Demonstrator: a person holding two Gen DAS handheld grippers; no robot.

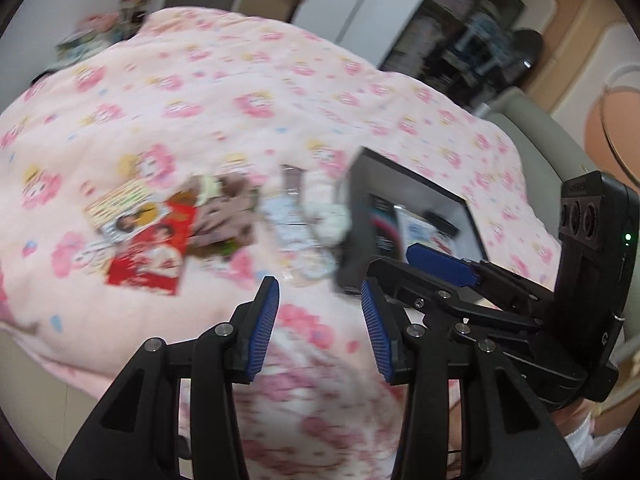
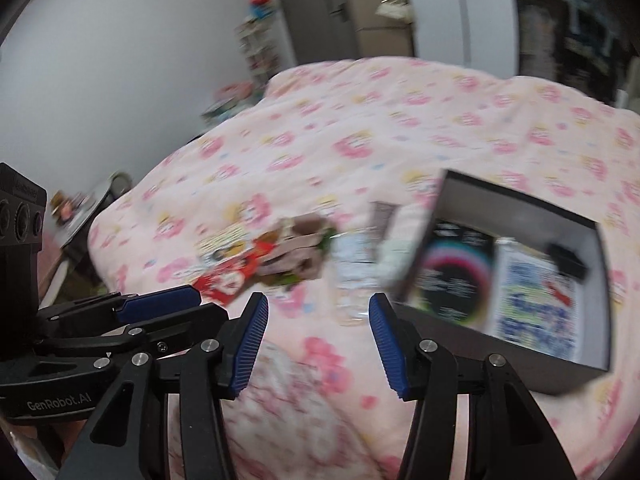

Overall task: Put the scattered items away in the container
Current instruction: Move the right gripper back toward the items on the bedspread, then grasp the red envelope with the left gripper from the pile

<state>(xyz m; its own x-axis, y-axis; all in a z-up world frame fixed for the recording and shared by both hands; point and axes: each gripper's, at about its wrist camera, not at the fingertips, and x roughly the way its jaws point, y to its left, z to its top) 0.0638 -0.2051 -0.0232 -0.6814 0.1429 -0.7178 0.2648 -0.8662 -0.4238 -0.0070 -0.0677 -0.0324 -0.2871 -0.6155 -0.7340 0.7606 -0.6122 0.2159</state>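
Both views are blurred by motion. A dark open box [image 1: 420, 184] [image 2: 520, 196] lies on the pink bed; in it are a black card with a coloured ring [image 2: 456, 276], a white-and-blue printed packet [image 2: 536, 300] and a small black object [image 2: 568, 262]. Left of it lie a red packet [image 1: 152, 256] [image 2: 228, 280], brown items [image 1: 228, 216] [image 2: 296, 252], a pale packet [image 1: 292, 232] [image 2: 354, 276] and something soft and white [image 1: 330, 216]. My left gripper [image 1: 320, 320] and right gripper [image 2: 320, 340] hover side by side short of the pile, both open and empty.
A pink flowered blanket [image 1: 240, 92] covers the whole bed and bunches up under the grippers. A dark shelf unit [image 1: 472, 40] stands beyond the bed's far right. A low side table [image 2: 80, 220] with small things on it stands at the bed's left.
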